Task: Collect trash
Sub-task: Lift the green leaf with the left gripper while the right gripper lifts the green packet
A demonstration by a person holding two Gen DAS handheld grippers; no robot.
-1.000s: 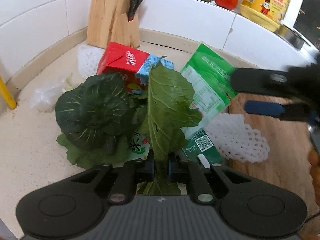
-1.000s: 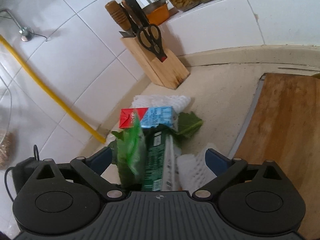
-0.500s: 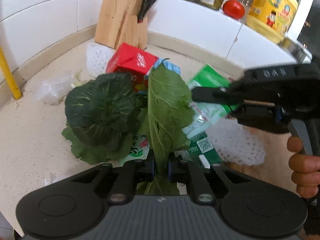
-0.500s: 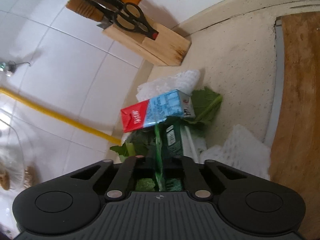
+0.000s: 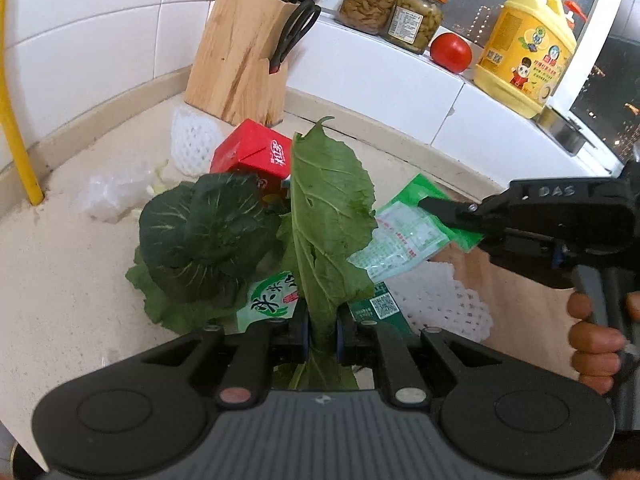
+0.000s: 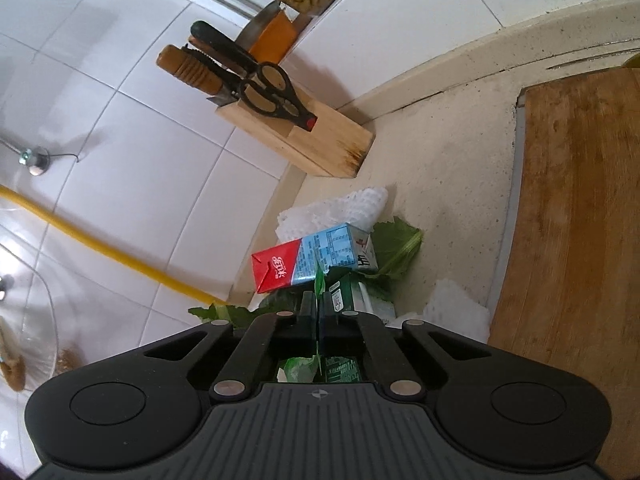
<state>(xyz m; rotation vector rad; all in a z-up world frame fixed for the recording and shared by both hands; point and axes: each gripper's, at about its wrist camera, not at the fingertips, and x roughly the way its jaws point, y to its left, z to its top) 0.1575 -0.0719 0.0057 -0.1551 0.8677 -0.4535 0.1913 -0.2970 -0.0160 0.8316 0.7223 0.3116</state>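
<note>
The trash lies heaped on the speckled counter (image 5: 60, 280) in the corner by the tiled wall. My left gripper (image 5: 322, 336) is clamped on the stalk of a long pale-green leaf (image 5: 328, 220), which stands upright out of the pads in front of the pile. Just left of it sits a dark green leafy vegetable (image 5: 204, 240), and behind both lies a red and blue drink carton (image 5: 252, 152) on its side. Under the leaf I see a green-printed packet (image 5: 272, 304) and a dark green box with a QR code (image 5: 380, 306).

My right gripper (image 6: 319, 312) comes in from the right in the left wrist view, its jaws pressed together on a thin green plastic wrapper (image 5: 404, 232), pinched at its right edge. In the right wrist view the wrapper shows edge-on as a sliver between the pads.

White foam fruit netting (image 5: 436, 300) lies near right of the pile, partly on the wooden cutting board (image 6: 580, 200), and another piece (image 5: 192, 144) lies far left by the carton. A crumpled clear bag (image 5: 116, 196) sits left on the counter near a yellow pipe (image 5: 16, 128).

Farther back stands a wooden knife block (image 5: 240, 64) with scissors (image 5: 292, 32). On the white ledge are two jars (image 5: 392, 4), a tomato (image 5: 450, 52) and a yellow bottle (image 5: 524, 48).
</note>
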